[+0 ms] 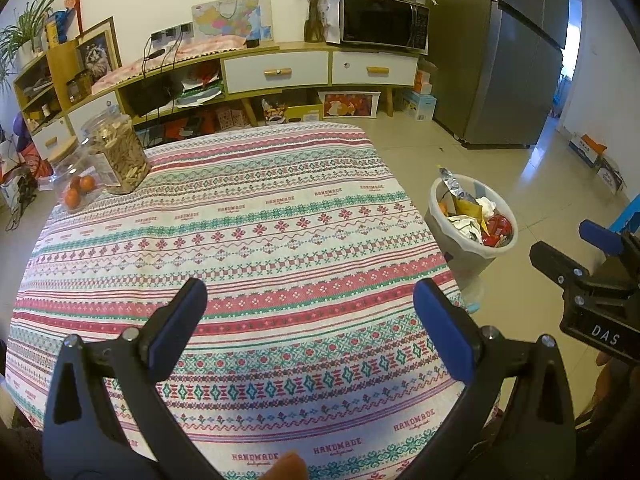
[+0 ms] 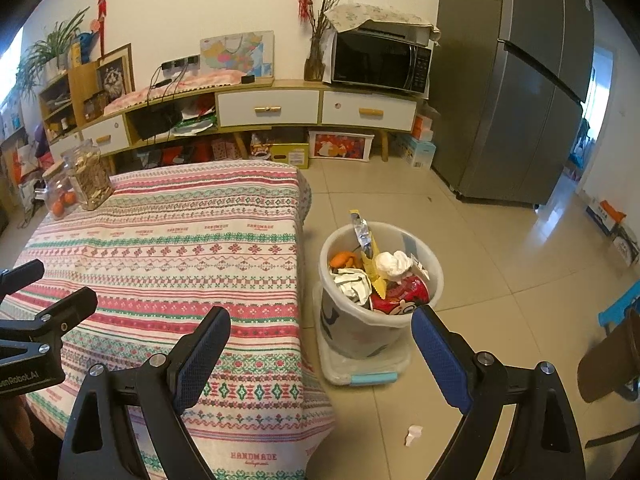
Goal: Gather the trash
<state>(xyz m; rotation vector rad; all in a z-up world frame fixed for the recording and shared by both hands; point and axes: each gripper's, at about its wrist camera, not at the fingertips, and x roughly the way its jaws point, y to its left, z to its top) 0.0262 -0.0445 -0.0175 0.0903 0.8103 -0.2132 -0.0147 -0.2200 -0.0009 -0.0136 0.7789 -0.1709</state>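
Both hand-held grippers, left (image 1: 310, 294) and right (image 2: 320, 322), gape empty; translucent plastic bin (image 2: 434, 280) full; crumpled white scrap (image 2: 413, 435) on floor likely awaits the right one.

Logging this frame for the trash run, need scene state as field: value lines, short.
left gripper: jaws open, empty, above tablecloth
right gripper: jaws open, empty, near table edge
trash bin: on floor right of table, full of wrappers and tissue
loose scrap: white piece on floor in front of bin
table: patterned cloth, no trash visible on it
jars: far left corner of table
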